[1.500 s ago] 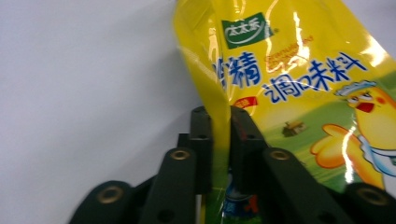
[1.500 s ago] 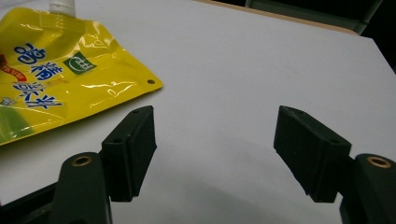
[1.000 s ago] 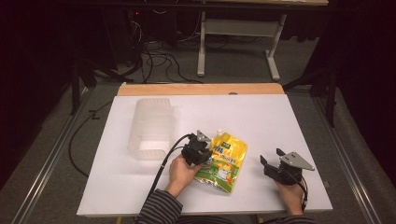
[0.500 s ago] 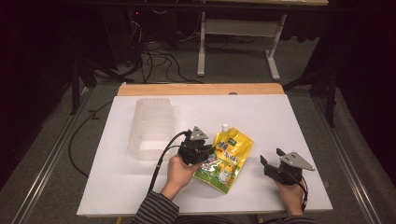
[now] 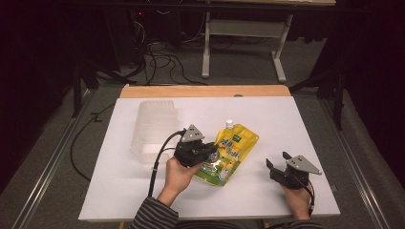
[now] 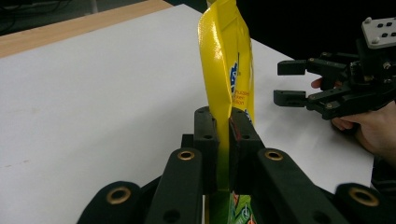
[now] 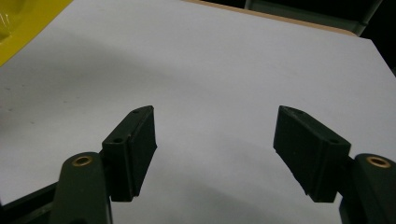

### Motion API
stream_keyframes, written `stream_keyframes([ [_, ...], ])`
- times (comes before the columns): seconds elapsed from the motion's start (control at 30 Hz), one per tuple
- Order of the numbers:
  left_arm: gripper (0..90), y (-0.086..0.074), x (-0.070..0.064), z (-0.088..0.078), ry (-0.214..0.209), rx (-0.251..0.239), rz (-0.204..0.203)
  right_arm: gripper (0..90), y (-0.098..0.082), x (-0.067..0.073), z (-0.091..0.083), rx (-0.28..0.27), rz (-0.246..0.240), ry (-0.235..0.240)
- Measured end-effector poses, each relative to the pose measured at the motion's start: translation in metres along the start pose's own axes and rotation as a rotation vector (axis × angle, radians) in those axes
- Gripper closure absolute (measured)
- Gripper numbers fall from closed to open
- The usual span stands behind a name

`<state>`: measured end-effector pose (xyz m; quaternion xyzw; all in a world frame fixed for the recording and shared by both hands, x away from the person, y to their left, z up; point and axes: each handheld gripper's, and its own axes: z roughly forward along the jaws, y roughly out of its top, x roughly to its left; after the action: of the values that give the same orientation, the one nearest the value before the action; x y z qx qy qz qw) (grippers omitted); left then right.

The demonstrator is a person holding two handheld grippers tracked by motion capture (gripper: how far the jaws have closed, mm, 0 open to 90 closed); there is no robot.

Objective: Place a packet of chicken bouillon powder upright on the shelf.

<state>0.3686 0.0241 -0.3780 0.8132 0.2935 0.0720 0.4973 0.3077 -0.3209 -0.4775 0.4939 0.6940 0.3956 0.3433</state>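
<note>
On the white table (image 5: pixel 286 119), near the front edge | left gripper (image 5: pixel 206 151) clamped tight on yellow pouch (image 5: pixel 231 148) edge (pouch pinched between both pads) | pouch long axis runs cap-away, bottom toward person | right gripper (image 5: pixel 277 167) jaws wide, nothing held, just right of pouch | clear container (image 5: pixel 153 129) sits left, likely destination

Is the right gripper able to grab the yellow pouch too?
Probably yes. The right gripper has its jaws open and nothing between them. The yellow pouch, pinched in the left gripper, hangs just to its left, with bare white table between them.
</note>
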Motion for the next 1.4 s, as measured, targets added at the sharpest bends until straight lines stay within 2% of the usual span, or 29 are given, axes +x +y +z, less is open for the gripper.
stream_keyframes([
  [0.17,84.7,0.002,-0.003,-0.006,0.005,-0.007,0.024,30.2,0.0,-0.001,0.0,0.0,-0.006,0.001],
  [0.33,84.7,0.005,0.0,-0.012,-0.006,-0.029,0.009,30.3,0.0,0.0,0.0,0.0,-0.003,0.001],
  [0.43,84.7,0.007,0.001,-0.018,0.008,-0.033,0.025,30.2,0.0,-0.001,0.0,0.0,-0.002,0.001],
  [0.6,84.7,0.007,0.005,-0.031,0.036,-0.056,0.025,30.2,0.0,0.0,0.0,0.001,-0.006,0.004],
  [0.73,84.7,0.009,0.008,-0.037,0.042,-0.061,0.02,30.2,0.0,0.0,0.0,0.001,-0.001,0.001],
  [0.83,84.7,0.012,0.008,-0.044,0.059,-0.071,0.036,30.3,0.0,-0.001,0.0,0.0,-0.006,0.002],
  [1.07,84.7,0.015,0.014,-0.056,0.068,-0.097,0.017,30.3,0.0,0.0,0.0,0.001,-0.007,0.002],
  [1.23,84.7,0.019,0.015,-0.061,0.082,-0.103,0.031,30.3,0.0,0.0,0.001,0.001,-0.008,-0.001],
  [1.4,84.7,0.019,0.022,-0.072,0.096,-0.135,0.009,30.3,0.0,0.0,0.001,0.003,-0.009,0.0],
])
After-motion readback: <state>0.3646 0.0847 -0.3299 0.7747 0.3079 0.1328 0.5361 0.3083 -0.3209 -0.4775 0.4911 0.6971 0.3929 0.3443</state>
